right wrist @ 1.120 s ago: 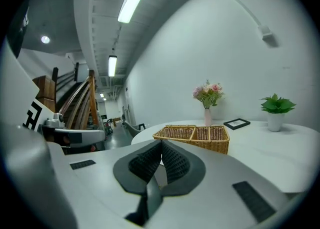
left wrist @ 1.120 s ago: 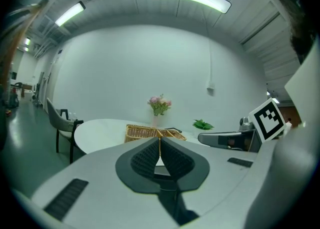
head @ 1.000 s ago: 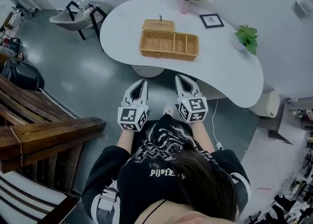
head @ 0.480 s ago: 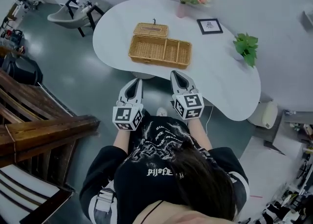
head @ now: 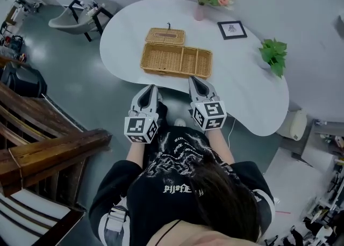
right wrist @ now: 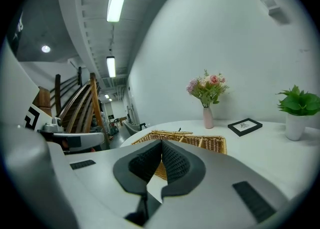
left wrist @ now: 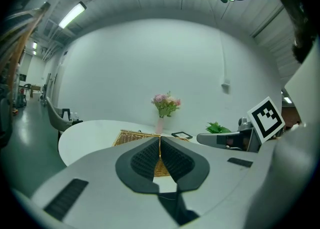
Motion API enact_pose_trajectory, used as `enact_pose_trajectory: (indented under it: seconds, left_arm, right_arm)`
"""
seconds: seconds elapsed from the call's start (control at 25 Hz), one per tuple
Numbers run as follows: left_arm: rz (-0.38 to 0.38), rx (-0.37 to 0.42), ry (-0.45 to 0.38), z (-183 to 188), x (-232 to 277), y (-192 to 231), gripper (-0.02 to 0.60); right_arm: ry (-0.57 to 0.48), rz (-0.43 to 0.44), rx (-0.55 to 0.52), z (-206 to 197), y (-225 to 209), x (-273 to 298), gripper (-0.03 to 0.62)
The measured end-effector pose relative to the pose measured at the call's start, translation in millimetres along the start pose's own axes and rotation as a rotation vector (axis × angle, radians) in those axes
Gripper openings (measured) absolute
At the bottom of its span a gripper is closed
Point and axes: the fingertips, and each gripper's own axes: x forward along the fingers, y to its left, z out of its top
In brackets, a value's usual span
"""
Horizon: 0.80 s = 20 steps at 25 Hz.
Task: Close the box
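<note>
An open wicker box (head: 176, 60) lies on the white table (head: 242, 86), with dividers inside and its lid (head: 165, 36) folded back flat behind it. My left gripper (head: 152, 88) hangs just off the table's near edge, shut and empty. Just before the box's near right corner, my right gripper (head: 194, 80) reaches the table's rim, also shut with nothing in it. In the left gripper view the pads of the left gripper (left wrist: 160, 140) meet, with the box (left wrist: 131, 137) beyond. The right gripper view shows the right gripper (right wrist: 161, 145) with its pads touching in front of the box (right wrist: 200, 142).
Behind the box stand a pink vase of flowers (head: 201, 9), a small framed picture (head: 232, 29) and a potted plant (head: 273, 51) on the right. A chair (head: 75, 18) is past the table's left end. Wooden stairs (head: 48, 148) rise on my left.
Both grippers have come closer to the table's near edge and the box. Both have stayed shut.
</note>
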Motion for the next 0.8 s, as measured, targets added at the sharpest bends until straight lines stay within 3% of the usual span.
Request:
enact_pose_trajectory:
  seconds: [0.24,0.4,0.52,0.8]
  left_arm:
    - [-0.030,0.031,-0.007,25.6,43.0,30.2,0.028]
    - [-0.053,-0.025,-0.013,44.1,73.9,62.4,0.028]
    - [-0.065,-0.005,-0.001,56.2,97.3,88.5,0.028]
    - [-0.107,-0.006,0.042,74.2,150.9,144.0,0.028]
  right_arm:
    - [0.002,-0.007,0.012,24.7,-1.3,42.9,0.025]
    - [-0.002,-0.023,0.033,47.2,-8.5,79.1,0.025]
    - [0.014,-0.033,0.056,57.0,-12.8,107.4,0.025]
    - [0.034,-0.119,0.121,77.6,-35.1,162.9,0.025]
